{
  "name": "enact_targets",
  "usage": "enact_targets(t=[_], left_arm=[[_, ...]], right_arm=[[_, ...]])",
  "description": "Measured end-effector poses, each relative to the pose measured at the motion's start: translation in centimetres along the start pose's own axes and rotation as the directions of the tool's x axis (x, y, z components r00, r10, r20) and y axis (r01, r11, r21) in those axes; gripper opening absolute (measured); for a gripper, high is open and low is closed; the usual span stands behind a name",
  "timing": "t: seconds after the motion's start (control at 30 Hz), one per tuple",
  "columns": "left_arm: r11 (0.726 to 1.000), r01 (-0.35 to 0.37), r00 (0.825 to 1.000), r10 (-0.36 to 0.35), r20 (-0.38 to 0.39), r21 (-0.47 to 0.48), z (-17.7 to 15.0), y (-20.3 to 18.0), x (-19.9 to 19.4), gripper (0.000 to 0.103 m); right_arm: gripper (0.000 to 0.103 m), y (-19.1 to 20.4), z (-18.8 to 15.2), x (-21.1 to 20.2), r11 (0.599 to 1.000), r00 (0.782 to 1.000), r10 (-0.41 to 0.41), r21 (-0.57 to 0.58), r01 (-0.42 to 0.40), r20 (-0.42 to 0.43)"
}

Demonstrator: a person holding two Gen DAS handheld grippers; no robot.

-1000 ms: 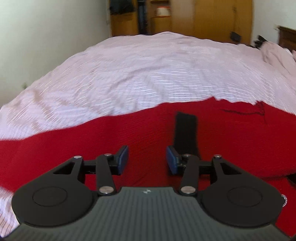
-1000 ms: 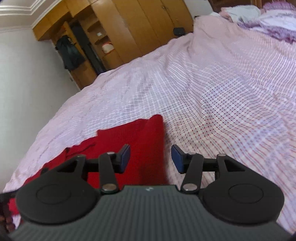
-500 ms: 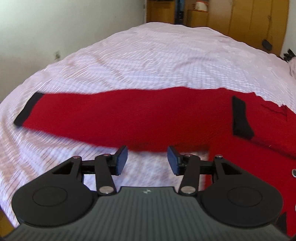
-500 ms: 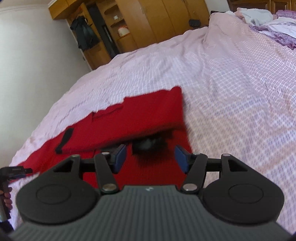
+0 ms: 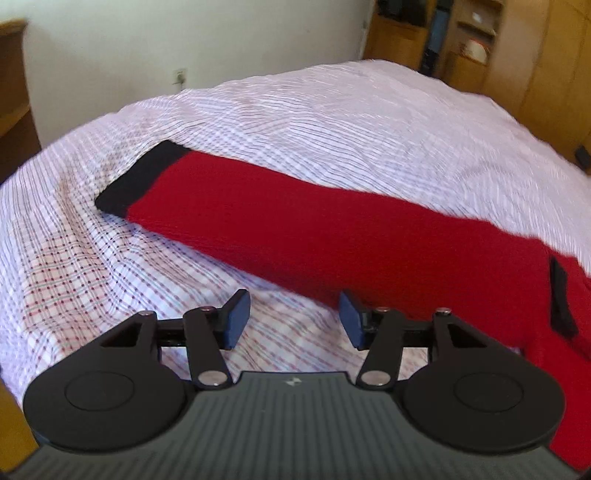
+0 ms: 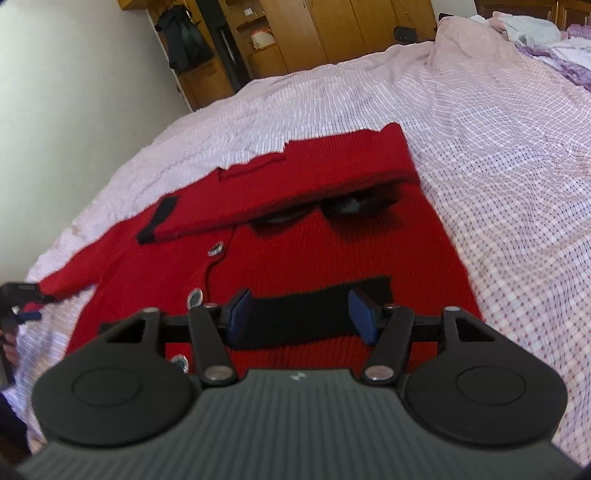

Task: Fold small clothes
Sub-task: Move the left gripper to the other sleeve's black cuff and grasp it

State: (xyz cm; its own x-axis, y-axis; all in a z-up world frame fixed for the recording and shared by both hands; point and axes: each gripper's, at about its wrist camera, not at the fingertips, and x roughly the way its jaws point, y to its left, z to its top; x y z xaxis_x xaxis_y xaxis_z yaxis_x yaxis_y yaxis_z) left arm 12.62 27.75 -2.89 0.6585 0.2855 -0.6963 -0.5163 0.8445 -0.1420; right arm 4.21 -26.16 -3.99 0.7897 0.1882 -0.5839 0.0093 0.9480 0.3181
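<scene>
The bed (image 5: 332, 110) under its pink checked sheet filled most of both my views, with wooden wardrobes (image 6: 332, 33) beyond its far end. On it lay the red cardigan (image 6: 295, 251), spread flat with its buttoned front up. One sleeve was folded across the chest, its black cuff (image 6: 159, 218) resting on the body. The other sleeve (image 5: 314, 229) stretched out straight over the sheet, ending in a black cuff (image 5: 140, 181) at the left of my left view. A black band (image 6: 306, 317) crossed the cardigan's lower front. My right tool (image 6: 300, 316) hung over that band, jaws apart and gripping nothing. My left tool (image 5: 293, 319) hung just short of the outstretched sleeve, its jaws having just been opening, with only the sheet showing between them.
</scene>
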Motion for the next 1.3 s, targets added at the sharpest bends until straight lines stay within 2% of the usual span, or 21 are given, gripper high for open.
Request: enact_targets(t=[0.13, 0.43, 0.73, 0.83, 1.07, 1.1, 1.13, 1.2, 1.23, 1.3], left_arm=[[0.992, 0.071, 0.997, -0.071, 0.000, -0.107, 0.7, 1.9, 1.3, 0.067], [0.978, 0.092, 0.996, -0.088, 0.031, -0.186, 2.4, 2.5, 3.5, 0.068], [0.928, 0.160, 0.987, -0.149, 0.059, -0.336, 2.2, 4.4, 3.4, 0.068], [0.924, 0.147, 0.989, -0.138, 0.050, -0.353, 2.7, 4.3, 4.3, 0.068], [0.953, 0.063, 0.997, -0.045, 0.067, -0.297, 3.5, 2.3, 5.6, 0.066], [0.959, 0.055, 0.997, -0.036, 0.073, -0.279, 3.5, 2.1, 5.6, 0.060], [0.963, 0.053, 0.996, -0.033, 0.079, -0.265, 3.4, 2.0, 5.6, 0.045], [0.969, 0.071, 0.995, -0.052, 0.087, -0.237, 3.5, 1.9, 5.4, 0.029], [0.968, 0.085, 0.994, -0.065, 0.091, -0.235, 3.5, 2.0, 5.2, 0.023], [0.968, 0.109, 0.990, -0.086, 0.109, -0.228, 3.7, 2.1, 4.6, 0.020]], right_arm=[[0.060, 1.0, -1.3, -0.1, 0.997, 0.998, -0.064, -0.030, 0.064, 0.004], [0.061, 1.6, -1.5, -0.2, 0.995, 0.996, -0.094, -0.022, 0.094, -0.004], [0.061, 2.3, -1.5, 0.5, 0.993, 0.994, -0.107, -0.042, 0.107, -0.011], [0.061, 2.4, -1.4, 0.7, 0.993, 0.994, -0.111, -0.040, 0.110, -0.008], [0.060, 2.3, -1.4, 0.5, 0.994, 0.995, -0.099, -0.038, 0.099, -0.009], [0.060, 2.2, -1.3, 0.5, 0.995, 0.995, -0.098, -0.036, 0.097, -0.009], [0.060, 2.1, -1.3, 0.4, 0.995, 0.995, -0.096, -0.034, 0.095, -0.009], [0.060, 1.9, -1.2, 0.3, 0.995, 0.996, -0.093, -0.028, 0.093, -0.006], [0.060, 1.8, -1.2, 0.3, 0.995, 0.996, -0.093, -0.024, 0.093, -0.005], [0.059, 1.6, -1.2, 0.4, 0.996, 0.996, -0.092, -0.018, 0.092, -0.003]])
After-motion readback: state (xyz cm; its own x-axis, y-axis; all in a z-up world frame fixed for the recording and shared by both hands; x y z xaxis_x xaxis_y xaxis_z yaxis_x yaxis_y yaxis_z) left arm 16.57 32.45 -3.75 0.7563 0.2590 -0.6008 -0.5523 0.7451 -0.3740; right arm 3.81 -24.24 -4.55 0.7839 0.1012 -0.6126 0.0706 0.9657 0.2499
